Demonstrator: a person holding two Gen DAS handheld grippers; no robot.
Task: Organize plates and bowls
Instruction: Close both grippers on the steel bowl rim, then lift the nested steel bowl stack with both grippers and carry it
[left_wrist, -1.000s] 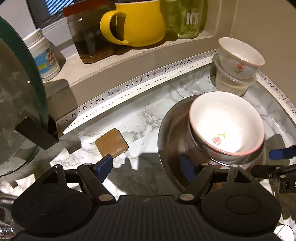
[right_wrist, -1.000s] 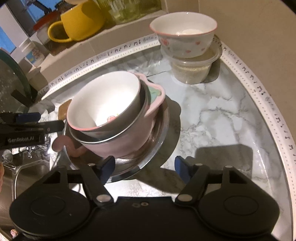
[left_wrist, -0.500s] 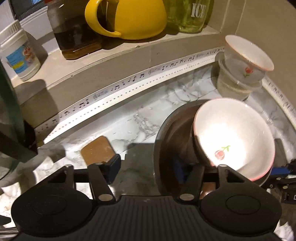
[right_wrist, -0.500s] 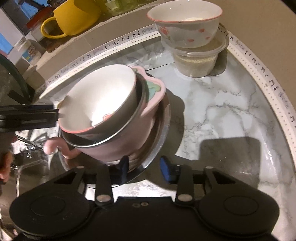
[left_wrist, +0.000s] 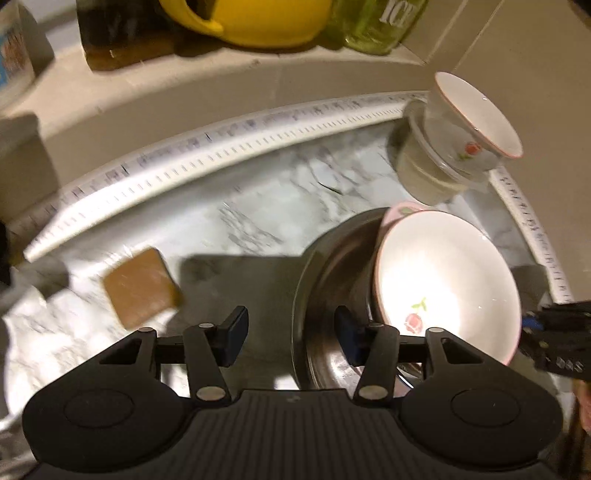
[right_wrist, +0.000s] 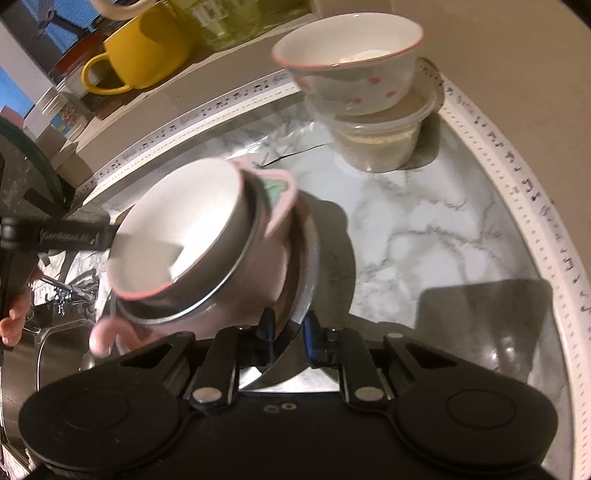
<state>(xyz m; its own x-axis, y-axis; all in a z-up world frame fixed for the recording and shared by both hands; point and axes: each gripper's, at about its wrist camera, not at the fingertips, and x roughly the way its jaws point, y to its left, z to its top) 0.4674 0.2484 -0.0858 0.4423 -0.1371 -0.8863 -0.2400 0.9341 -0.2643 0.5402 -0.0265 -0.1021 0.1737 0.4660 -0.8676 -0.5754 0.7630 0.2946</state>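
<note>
Evidently the step in hand is taking hold of the nested stack from both sides so it can be carried off as one. That stack sits tilted on the marble bench (right_wrist: 424, 236): a white bowl (left_wrist: 447, 284) with a pink rim and a rose inside, nested in a steel bowl (right_wrist: 221, 284), which sits in a pink bowl (right_wrist: 255, 280), all resting in a wide steel plate (left_wrist: 325, 273).

The right gripper (right_wrist: 288, 332) has its jaws closing, and they look pinched on the near rim of the steel plate, which passes between the blue pads.

The left gripper (left_wrist: 291, 332) is also closing, with the plate's rim standing between its jaws; the right-hand pad lies inside the plate and the left-hand one outside, neither yet pressing on metal.

Next, I judge, the left jaws must finish closing on that rim before any lift, and both hands should then rise together, since the tilted bowls could slide.

Further back, a second rose bowl (right_wrist: 351, 74) rests on a plastic tub (right_wrist: 380, 144).
</note>
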